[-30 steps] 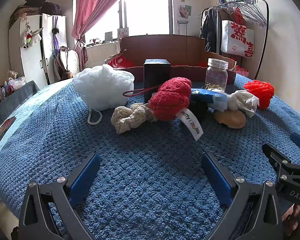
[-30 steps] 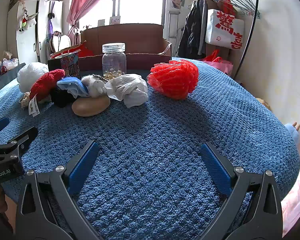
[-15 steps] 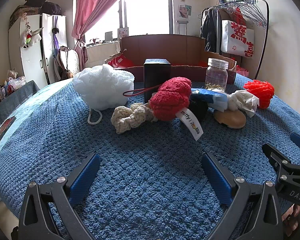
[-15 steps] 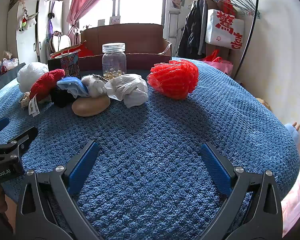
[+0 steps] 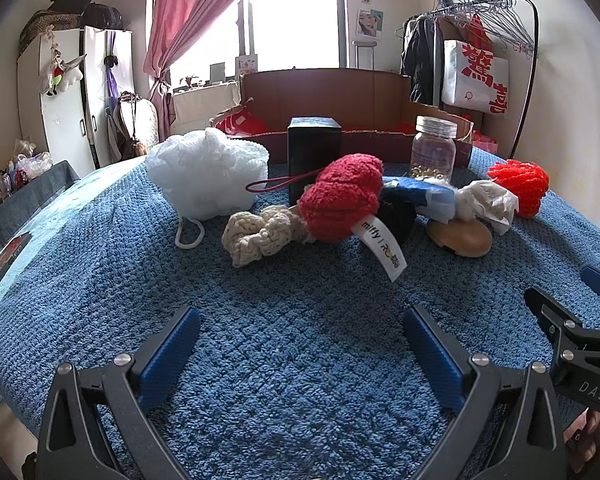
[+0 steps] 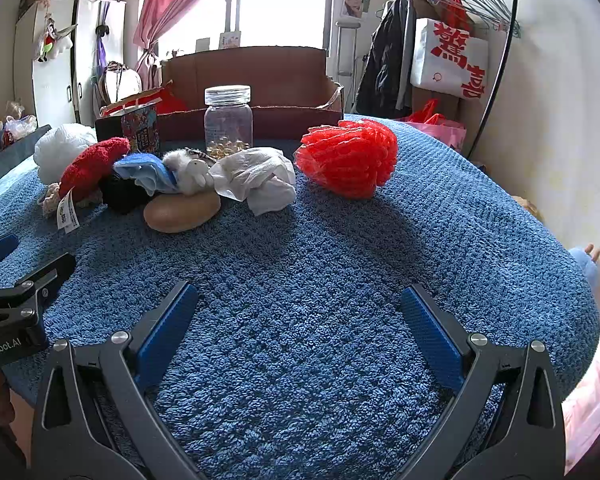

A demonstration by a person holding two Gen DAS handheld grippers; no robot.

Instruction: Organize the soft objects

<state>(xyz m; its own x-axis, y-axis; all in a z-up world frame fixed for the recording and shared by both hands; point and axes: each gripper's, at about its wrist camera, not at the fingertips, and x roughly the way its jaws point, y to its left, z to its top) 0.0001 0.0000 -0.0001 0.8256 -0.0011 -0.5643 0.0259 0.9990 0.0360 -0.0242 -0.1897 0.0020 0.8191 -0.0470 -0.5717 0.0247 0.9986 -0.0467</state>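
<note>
Both tools sit low at the near edge of the blue towel-covered surface [image 5: 300, 360]. Whether that surface is a desk or a bed cannot be told. The left hand-held gripper [image 5: 300, 344] has its blue pads spread wide with nothing between them, and the right hand-held gripper [image 6: 300, 332] is just as wide and also empty. Bare towel fills the whole near half in front of both, so open room runs from the near edge up to the clutter.

Going from the left edge toward the right, a white mesh pouf [image 5: 208, 174] sits nearest the far-left corner with its cord loop trailing toward the near side. Just beside it lies a cream crocheted piece [image 5: 260, 234], touching a red fuzzy item [image 5: 342, 200] with a white tag hanging off it. Behind these stands a dark box [image 5: 314, 148]. Next come a black soft lump [image 6: 122, 194] and a blue cloth [image 6: 146, 172] lying over it, then a small white plush [image 6: 190, 174], a tan oval pad [image 6: 182, 212] and a crumpled white cloth [image 6: 260, 182], all pressed together. A clear jar [image 6: 228, 122] stands behind them near the far edge. A red mesh pouf [image 6: 348, 162] sits apart on the right, with wide bare towel between it and the right edge.

A brown cardboard box [image 6: 260, 76] rises beyond the far edge.
</note>
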